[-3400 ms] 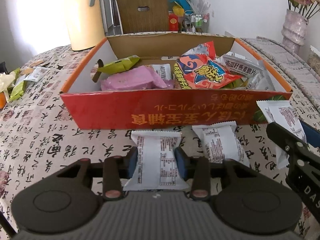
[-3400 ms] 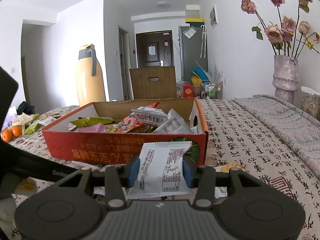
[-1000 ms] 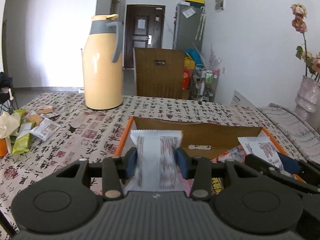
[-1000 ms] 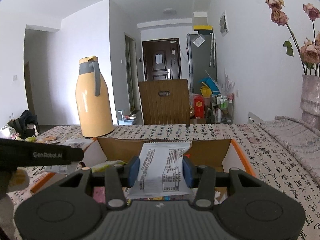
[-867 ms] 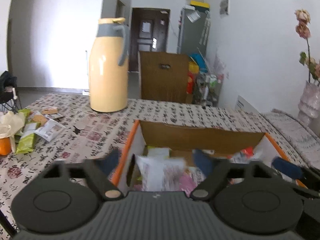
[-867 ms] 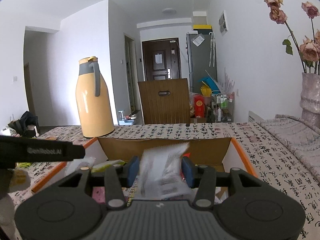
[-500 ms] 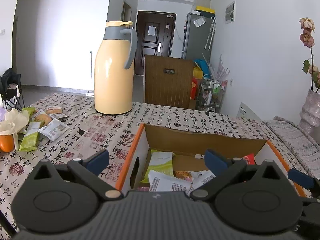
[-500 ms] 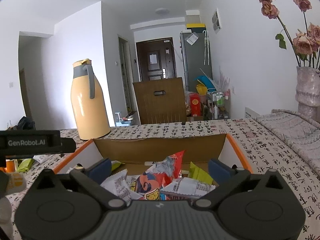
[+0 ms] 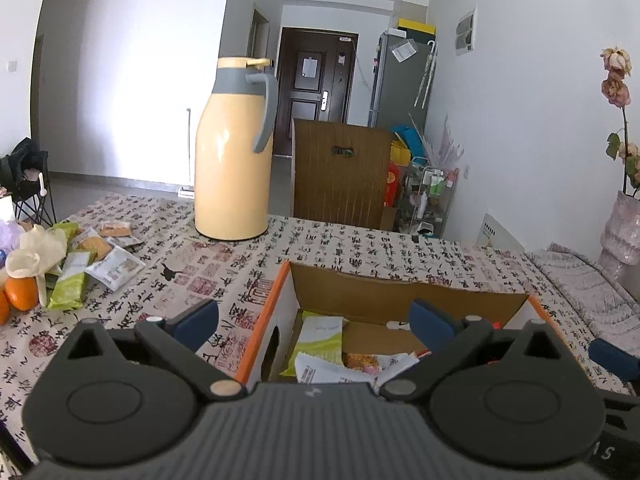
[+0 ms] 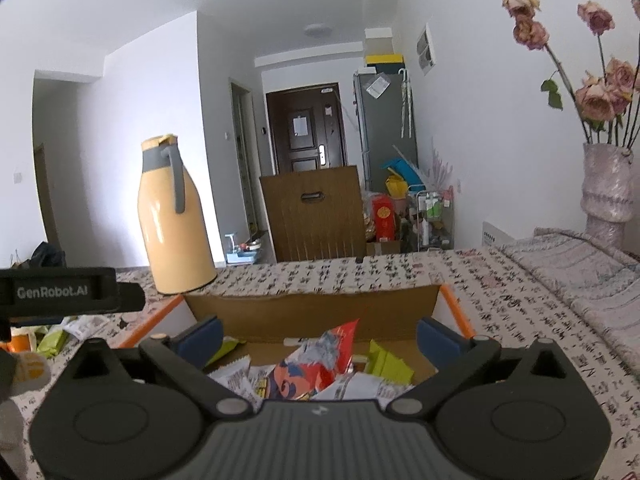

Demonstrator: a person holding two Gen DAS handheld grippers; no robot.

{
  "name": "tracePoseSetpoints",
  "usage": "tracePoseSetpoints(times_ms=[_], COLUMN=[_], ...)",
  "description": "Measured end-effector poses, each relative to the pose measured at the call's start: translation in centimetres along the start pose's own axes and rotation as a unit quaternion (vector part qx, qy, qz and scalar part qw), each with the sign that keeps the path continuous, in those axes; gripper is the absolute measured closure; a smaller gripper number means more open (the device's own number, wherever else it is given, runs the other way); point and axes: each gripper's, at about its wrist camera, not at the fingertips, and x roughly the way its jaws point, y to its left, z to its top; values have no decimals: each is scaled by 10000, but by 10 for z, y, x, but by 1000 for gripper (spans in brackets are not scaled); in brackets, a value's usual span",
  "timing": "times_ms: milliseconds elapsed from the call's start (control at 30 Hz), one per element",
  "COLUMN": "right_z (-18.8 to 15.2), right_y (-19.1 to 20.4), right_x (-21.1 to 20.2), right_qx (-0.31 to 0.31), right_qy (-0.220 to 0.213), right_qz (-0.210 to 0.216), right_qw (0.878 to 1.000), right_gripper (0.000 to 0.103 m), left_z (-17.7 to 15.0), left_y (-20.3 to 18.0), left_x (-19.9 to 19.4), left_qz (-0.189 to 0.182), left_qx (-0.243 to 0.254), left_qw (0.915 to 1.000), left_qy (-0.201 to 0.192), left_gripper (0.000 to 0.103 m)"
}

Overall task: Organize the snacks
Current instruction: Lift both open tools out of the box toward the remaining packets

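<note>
An orange-rimmed cardboard box (image 9: 400, 298) (image 10: 312, 308) sits on the patterned tablecloth, filled with snack packets. In the left wrist view a green packet (image 9: 320, 336) and a white packet (image 9: 332, 372) lie inside it. In the right wrist view a red packet (image 10: 320, 356), a green one (image 10: 386, 360) and white ones (image 10: 234, 374) fill the box. My left gripper (image 9: 314, 320) hovers above the box's left end, open and empty. My right gripper (image 10: 318, 338) hovers over the box's middle, open and empty. The left gripper's body (image 10: 60, 290) shows at the left of the right wrist view.
A tall yellow thermos (image 9: 234, 152) stands behind the box. Loose snack packets (image 9: 100, 256) and oranges (image 9: 18, 292) lie at the table's far left. A vase of dried roses (image 10: 606, 188) stands at the right. A brown chair back (image 9: 340, 174) is beyond the table.
Both grippers were shut on white snack packets a second ago. Both have opened wide, and the packets have dropped into the box.
</note>
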Motion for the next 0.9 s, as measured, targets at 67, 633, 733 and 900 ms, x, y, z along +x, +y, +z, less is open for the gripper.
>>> tracePoseSetpoints(times_ms=[67, 633, 733, 900], right_z=[3, -7, -14, -26], right_y=[-2, -39, -46, -60], right_x=[-5, -59, -66, -76], right_qx=[19, -223, -271, -333], right_qy=[-33, 179, 275, 418], right_qz=[-26, -329, -361, -414], right_qw=[10000, 9990, 9986, 9977], right_gripper=[0, 0, 0, 0], left_z=[2, -25, -36, -56], left_y=[-1, -9, -10, -5], left_x=[-5, -48, -52, -55], left_qz=[-15, -92, -99, -89], left_qx=[-16, 198, 235, 283], left_qw=[10000, 9994, 9991, 9980], left_qy=[7, 265, 350, 550], left_gripper=[0, 0, 0, 0])
